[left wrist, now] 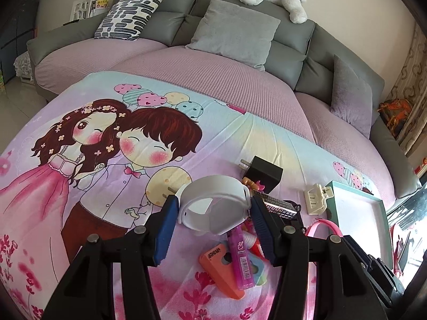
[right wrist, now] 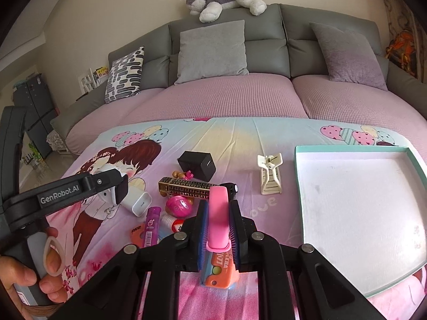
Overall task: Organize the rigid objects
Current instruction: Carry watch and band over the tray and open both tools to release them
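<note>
Landmark = teal tray (right wrist: pixel 355 152) on the cartoon-print cloth (right wrist: pixel 240 138). Right hand-held gripper (right wrist: pixel 218 208), just left of tray, pinches a pink strap (right wrist: pixel 218 213). Left hand-held gripper (left wrist: pixel 213 202), further left over the clutter, pinches a white band (left wrist: pixel 213 200). Cream hair clip (right wrist: pixel 270 173) near tray's left edge; black charger (right wrist: pixel 196 165) beyond, further left.

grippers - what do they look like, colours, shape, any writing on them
Both are black plastic two-finger tools. The left gripper and the right gripper have angular linkage arms with round silver pivot pins and ribbed blue pads on the fingers. From the right wrist view, the left gripper's side bears white "GenRobot.AI" lettering above a grey handle. No cables or sleeves show.
</note>
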Motion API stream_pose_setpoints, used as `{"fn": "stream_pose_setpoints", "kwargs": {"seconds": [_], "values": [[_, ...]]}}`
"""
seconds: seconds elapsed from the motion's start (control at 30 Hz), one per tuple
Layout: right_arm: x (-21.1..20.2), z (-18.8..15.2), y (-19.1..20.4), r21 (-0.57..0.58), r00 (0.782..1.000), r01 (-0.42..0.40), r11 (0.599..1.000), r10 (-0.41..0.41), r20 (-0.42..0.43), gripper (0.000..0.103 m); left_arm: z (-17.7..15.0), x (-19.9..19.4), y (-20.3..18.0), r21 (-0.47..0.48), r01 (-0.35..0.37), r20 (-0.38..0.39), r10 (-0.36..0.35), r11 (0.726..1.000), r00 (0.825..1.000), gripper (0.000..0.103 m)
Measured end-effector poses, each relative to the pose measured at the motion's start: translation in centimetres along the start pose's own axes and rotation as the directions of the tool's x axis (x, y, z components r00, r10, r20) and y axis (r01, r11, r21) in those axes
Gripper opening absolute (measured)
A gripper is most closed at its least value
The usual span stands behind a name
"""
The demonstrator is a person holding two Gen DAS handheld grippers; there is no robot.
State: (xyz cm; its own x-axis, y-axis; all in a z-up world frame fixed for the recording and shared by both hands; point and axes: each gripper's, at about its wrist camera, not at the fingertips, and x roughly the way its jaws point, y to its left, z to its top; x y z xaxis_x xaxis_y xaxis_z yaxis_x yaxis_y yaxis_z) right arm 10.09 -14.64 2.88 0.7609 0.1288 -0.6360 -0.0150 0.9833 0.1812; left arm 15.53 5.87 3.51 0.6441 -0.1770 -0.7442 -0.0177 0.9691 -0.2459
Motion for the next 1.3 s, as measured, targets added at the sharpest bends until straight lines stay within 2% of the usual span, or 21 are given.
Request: {"fn": "stream_pose_setpoints", "kwargs": {"seconds": [0.17,0.27,0.47,0.63,0.77,1.03,1.13,1.3], "values": [[-1.1,0.5,-2.4,0.063,0.998,0.016,0.998,-0.02,0.063,0.016,0.2,-0.6,-2.1,0.014,0.011,0.007,-0.011,1.0,1.0,0.057],[-1.5,0.6,-4.2,0.099,0.995,0.053,0.994,-0.061,0.076,0.016,0.1,-0.4,-3.9,0.047,0.029,0.007,-0.029,0.998,1.0,0.057],[-2.3,1.0,-8.7,0.131,0.979,0.167,0.977,-0.18,0.095,0.016,-0.2,1.4,-8.4,0.114,0.055,-0.018,-0.054,0.992,0.998,0.057],[-3.3,0.4,-13.7,0.207,0.954,0.271,0.94,-0.291,0.074,0.016,-1.2,2.6,-12.5,0.17,0.083,-0.054,-0.075,0.982,0.996,0.057],[-4.7,0.0,-16.9,0.243,0.923,0.353,0.903,-0.379,0.067,0.016,-2.2,3.1,-16.1,0.226,0.12,-0.094,-0.101,0.967,0.99,0.057],[-6.8,-1.1,-21.8,0.324,0.875,0.447,0.834,-0.483,0.035,0.016,-4.5,4.5,-23.8,0.354,0.193,-0.163,-0.142,0.915,0.976,0.057],[-7.2,-1.2,-23.0,0.341,0.864,0.464,0.817,-0.502,0.027,0.016,-5.4,5.1,-26.2,0.387,0.213,-0.179,-0.153,0.897,0.972,0.057],[-7.4,-1.7,-24.2,0.354,0.862,0.472,0.807,-0.507,0.007,0.016,-6.6,6.2,-29.1,0.416,0.225,-0.192,-0.157,0.881,0.969,0.058]]}}
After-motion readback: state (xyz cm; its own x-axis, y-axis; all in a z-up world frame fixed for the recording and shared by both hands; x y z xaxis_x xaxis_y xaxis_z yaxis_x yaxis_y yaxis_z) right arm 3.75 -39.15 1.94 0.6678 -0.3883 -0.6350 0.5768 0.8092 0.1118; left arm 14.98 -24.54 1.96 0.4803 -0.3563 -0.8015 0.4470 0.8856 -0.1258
